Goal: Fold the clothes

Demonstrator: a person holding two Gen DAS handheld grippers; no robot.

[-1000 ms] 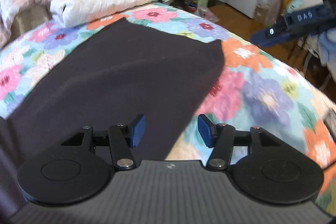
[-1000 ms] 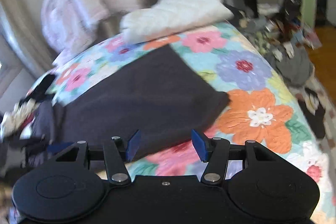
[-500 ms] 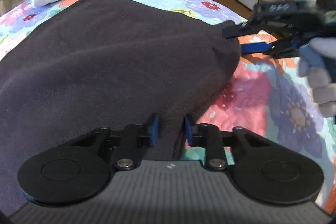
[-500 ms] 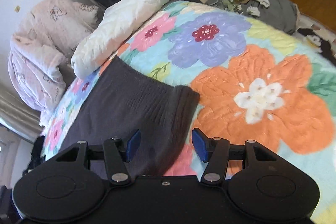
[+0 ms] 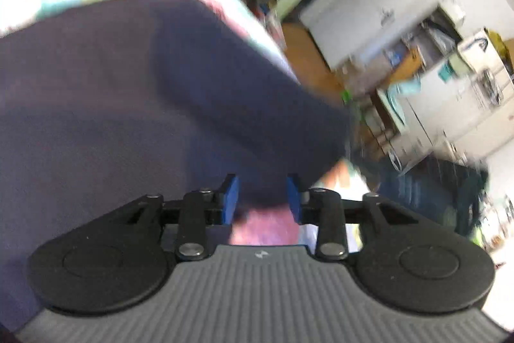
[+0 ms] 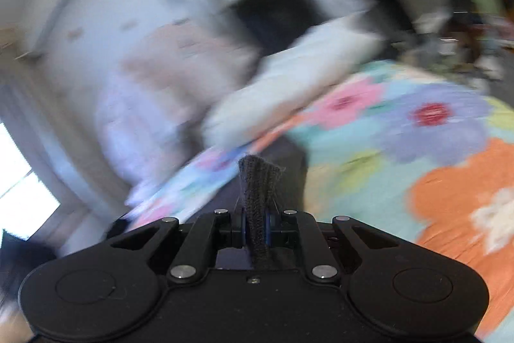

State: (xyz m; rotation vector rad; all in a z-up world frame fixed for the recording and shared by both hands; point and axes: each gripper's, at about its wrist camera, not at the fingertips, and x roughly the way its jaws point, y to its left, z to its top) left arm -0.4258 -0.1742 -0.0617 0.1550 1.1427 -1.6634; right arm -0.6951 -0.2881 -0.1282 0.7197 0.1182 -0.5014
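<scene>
The dark garment [image 5: 128,105] lies spread over the floral bedspread [image 6: 401,156], one corner of it pinched upright in the right gripper [image 6: 256,229], whose jaws have just closed tight on the fabric. The left gripper [image 5: 262,198] stands at the garment's near edge, jaws partly apart after just opening, cloth between its blue pads [image 5: 232,198] but not clearly pressed. A white folded quilt [image 6: 289,85] lies beyond, blurred.

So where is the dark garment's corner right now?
In the right wrist view, the garment corner is pinched in the right claw, raised above the floral bedspread.
</scene>
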